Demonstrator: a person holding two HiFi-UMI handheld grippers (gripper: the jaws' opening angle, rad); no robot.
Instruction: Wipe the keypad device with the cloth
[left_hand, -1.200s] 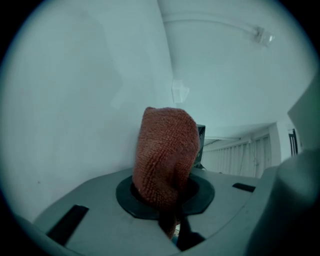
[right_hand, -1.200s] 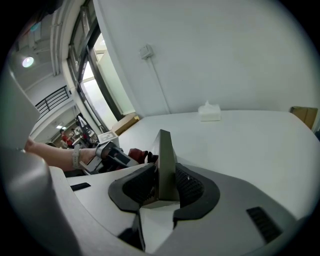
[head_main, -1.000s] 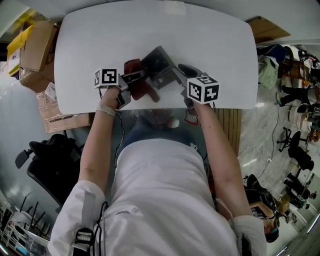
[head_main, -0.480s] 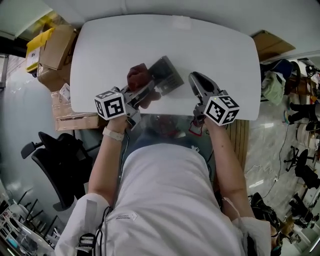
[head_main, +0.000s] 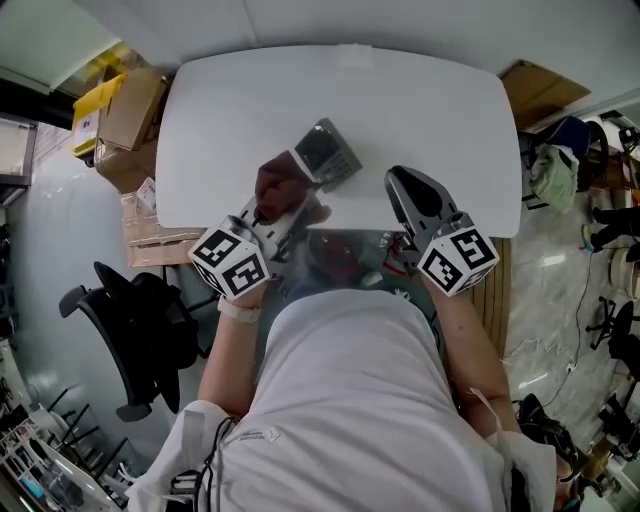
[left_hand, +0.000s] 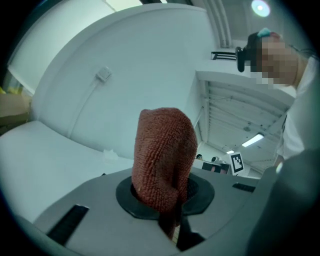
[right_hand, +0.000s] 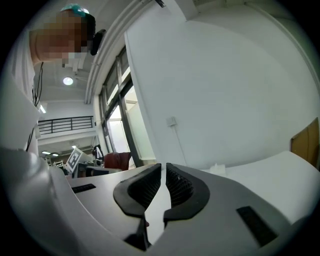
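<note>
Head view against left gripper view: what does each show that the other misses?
Head view only: the keypad device lying on the table, and a black chair on the floor. Left gripper view only: the jaws clamped on a fold up close, a ceiling light beyond. Both: the red cloth held in the left gripper.

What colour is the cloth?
The cloth is rusty red-brown, clearest in the left gripper view.
</note>
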